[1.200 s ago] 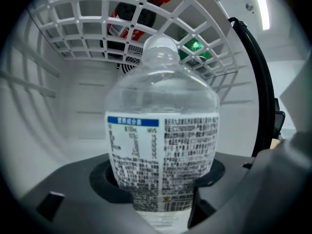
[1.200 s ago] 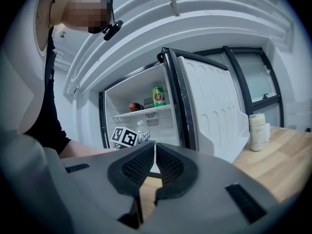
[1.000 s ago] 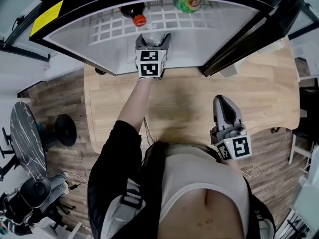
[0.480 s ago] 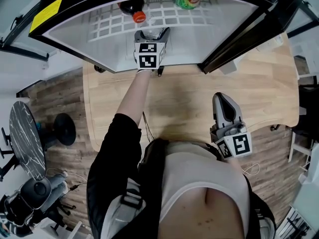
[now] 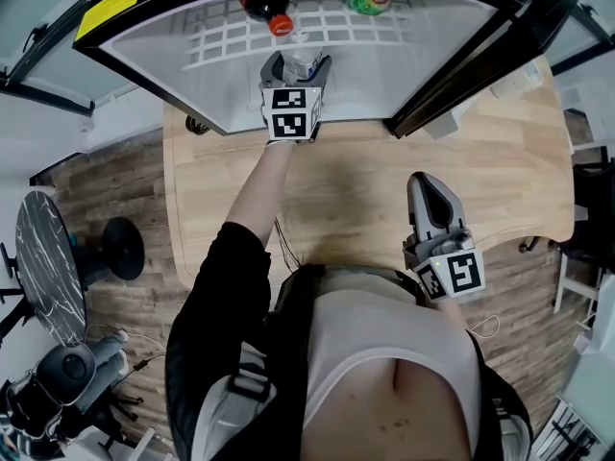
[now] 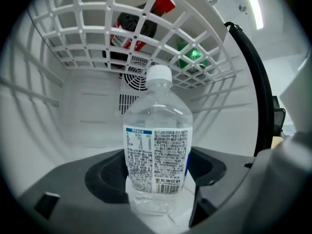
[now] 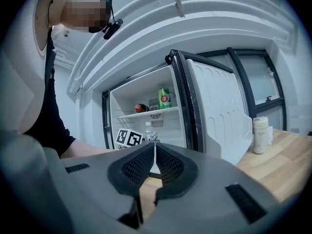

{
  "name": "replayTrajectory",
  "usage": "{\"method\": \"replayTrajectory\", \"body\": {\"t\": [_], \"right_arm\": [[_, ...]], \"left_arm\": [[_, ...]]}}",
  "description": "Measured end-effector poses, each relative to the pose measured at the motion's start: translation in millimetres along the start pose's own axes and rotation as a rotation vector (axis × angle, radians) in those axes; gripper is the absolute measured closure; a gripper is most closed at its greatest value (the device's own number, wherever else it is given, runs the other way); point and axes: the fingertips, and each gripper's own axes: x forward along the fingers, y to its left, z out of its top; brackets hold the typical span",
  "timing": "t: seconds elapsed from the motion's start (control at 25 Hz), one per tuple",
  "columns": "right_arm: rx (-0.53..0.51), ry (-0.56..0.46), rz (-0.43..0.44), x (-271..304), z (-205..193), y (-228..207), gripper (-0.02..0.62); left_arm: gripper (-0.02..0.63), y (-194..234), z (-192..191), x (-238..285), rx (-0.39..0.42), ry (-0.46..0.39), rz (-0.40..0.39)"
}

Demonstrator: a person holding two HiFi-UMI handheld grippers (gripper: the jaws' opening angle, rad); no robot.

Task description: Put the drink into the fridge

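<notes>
A clear water bottle point(image 6: 157, 145) with a white cap stands upright on the fridge's lower floor point(image 6: 73, 145). My left gripper point(image 5: 298, 61) reaches into the fridge with a jaw on each side of the bottle. Its jaws have just been opening, and a thin gap shows beside the label on the right side. My right gripper point(image 7: 155, 147) hovers over the wooden table point(image 5: 365, 181), outside the fridge. It is shut with nothing in it and points at the fridge.
A white wire shelf point(image 6: 97, 38) above the bottle carries a cola bottle point(image 6: 131, 30) and a green can point(image 6: 191, 57). The fridge door point(image 7: 219, 111) stands open at the right. A pale can point(image 7: 260, 134) sits on the table beyond it.
The left jaws have spread a little around the water bottle. Both hands stay where they were.
</notes>
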Motion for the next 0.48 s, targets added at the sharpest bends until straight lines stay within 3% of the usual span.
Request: {"method": "replayTrajectory", "body": {"t": [0.36, 0.48], "right_arm": [[0.012, -0.04, 0.048, 15.1, 6.4, 29.5, 0.563], [0.018, -0.059, 0.066, 22.8, 10.7, 38.1, 0.561]], "left_arm": [[0.262, -6.1, 19.8, -68.3, -0.02, -0.063, 0.018], [0.343, -13.7, 36.9, -96.2, -0.027, -0.106, -0.009]]}}
